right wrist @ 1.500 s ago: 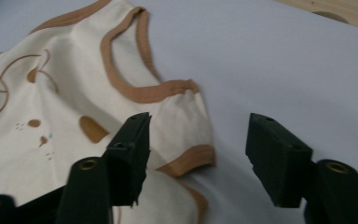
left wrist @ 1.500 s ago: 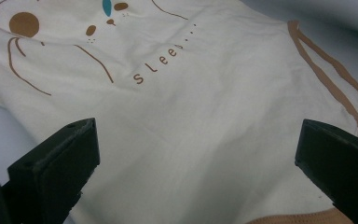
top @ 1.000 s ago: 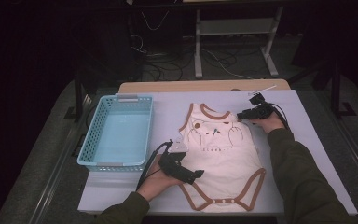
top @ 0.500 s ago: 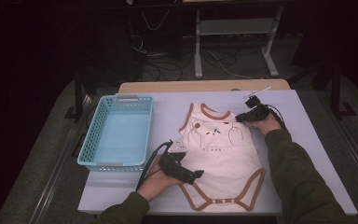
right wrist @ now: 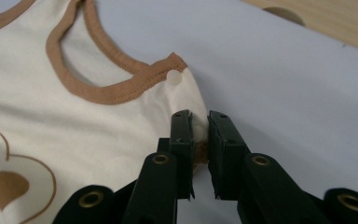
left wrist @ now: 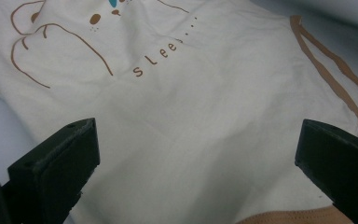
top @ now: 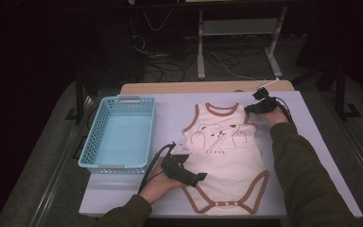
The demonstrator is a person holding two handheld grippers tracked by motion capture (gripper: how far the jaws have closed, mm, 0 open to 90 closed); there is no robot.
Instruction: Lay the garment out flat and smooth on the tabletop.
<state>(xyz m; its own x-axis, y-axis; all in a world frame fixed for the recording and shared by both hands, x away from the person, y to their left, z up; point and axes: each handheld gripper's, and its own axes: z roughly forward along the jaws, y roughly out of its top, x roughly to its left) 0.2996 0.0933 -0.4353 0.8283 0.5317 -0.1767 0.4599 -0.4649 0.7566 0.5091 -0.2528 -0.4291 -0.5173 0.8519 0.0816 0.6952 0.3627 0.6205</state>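
- The cream bodysuit (top: pixel 227 161) is lying flat on the table (top: pixel 312 142), beside the blue basket (top: pixel 120 135).
- The right tool (right wrist: pixel 198 135) has just been closing and is pinching its shoulder strap.
- The left tool (left wrist: pixel 196 154) is hovering open over the lower fabric.
- Folding is probably starting; next, gripping the bottom.

Left gripper (top: pixel 199 178) fingers apart, right gripper (top: pixel 248 109) pinched

A lab, dimly lit. Loose cables (top: pixel 170 71) lie on the floor behind a covered table (top: pixel 170 109). A metal stand (top: pixel 203 52) rises beyond.
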